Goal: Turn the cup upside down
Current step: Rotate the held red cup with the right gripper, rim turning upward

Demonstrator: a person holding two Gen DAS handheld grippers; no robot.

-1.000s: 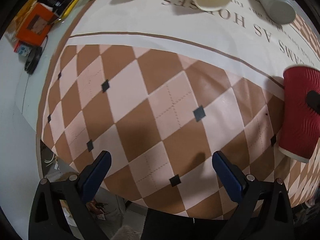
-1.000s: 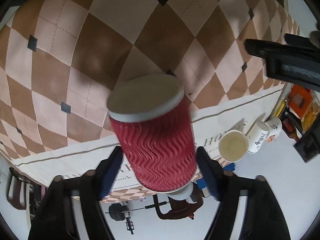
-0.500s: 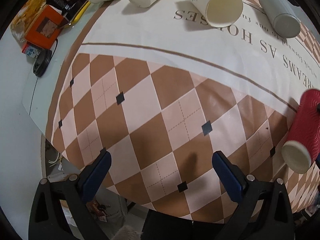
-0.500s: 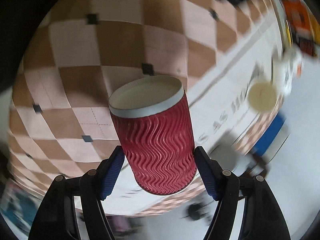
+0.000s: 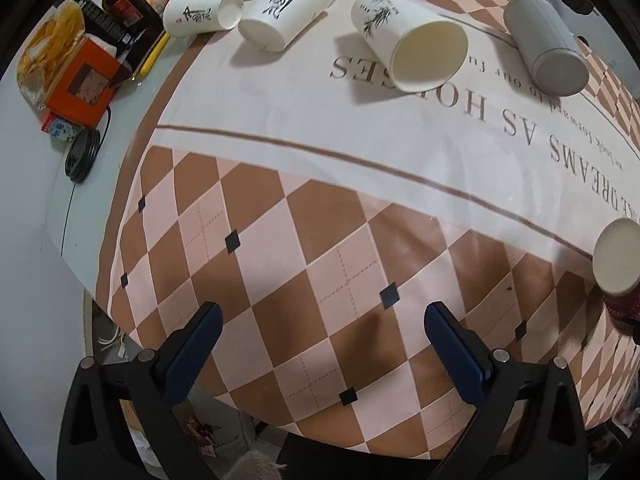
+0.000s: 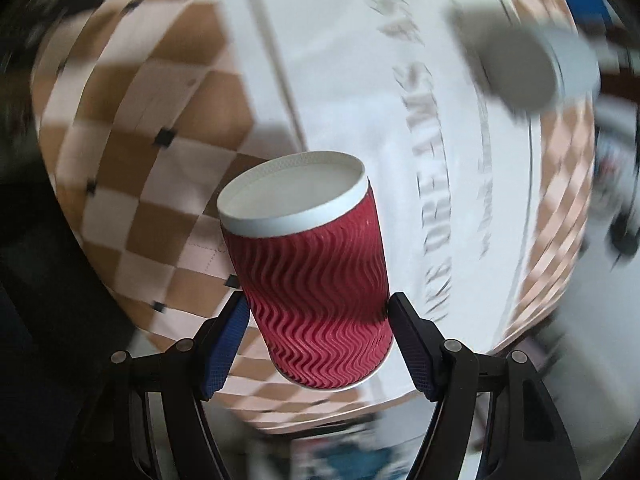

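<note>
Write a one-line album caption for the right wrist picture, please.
Right gripper clamps a red ripple cup by its sides, white end facing outward, above a blurred checkered tablecloth.

The red cup point(image 6: 316, 292) looked like paper, its sleeve embossed in rough wavy ridges, matt, with a smooth white rim, and the fingers point(image 6: 224, 340) pressed against it carried blue pads with a fine grid texture on matt black plastic arms. The worktop point(image 5: 280, 240) wore a smooth checked covering with a faint sheen. Near its far edge, the white cups point(image 5: 416, 44) looked like smooth matt paper and the grey cylinder point(image 5: 544, 44) had a satin finish.
</note>
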